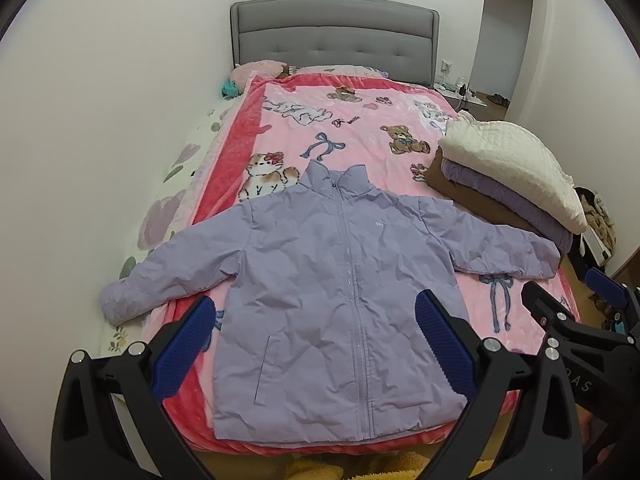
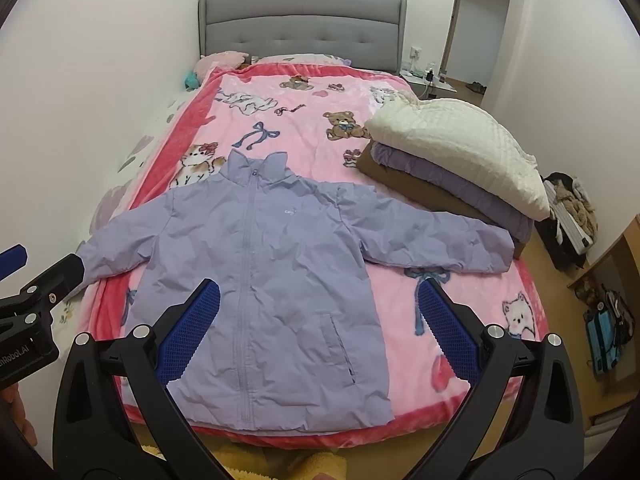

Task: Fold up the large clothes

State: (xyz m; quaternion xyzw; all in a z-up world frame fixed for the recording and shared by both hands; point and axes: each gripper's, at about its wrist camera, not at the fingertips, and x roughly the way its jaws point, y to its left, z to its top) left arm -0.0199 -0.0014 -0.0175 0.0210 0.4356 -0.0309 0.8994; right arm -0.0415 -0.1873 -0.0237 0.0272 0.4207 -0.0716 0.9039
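Note:
A lilac zip-up jacket (image 1: 320,280) lies flat, front up, on the pink cartoon blanket (image 1: 360,120), sleeves spread to both sides and collar toward the headboard. It also shows in the right wrist view (image 2: 272,280). My left gripper (image 1: 316,316) is open and empty, held above the jacket's lower half. My right gripper (image 2: 318,312) is open and empty, above the jacket's lower right side. The right gripper also shows at the right edge of the left wrist view (image 1: 576,292). The left gripper shows at the left edge of the right wrist view (image 2: 36,268).
A stack of folded clothes (image 1: 512,176), cream on lilac on brown, sits on the bed's right side (image 2: 460,160). A grey headboard (image 1: 336,36) and pillows are at the far end. A white wall runs along the left. Bags (image 2: 608,332) and a nightstand (image 2: 428,80) stand to the right.

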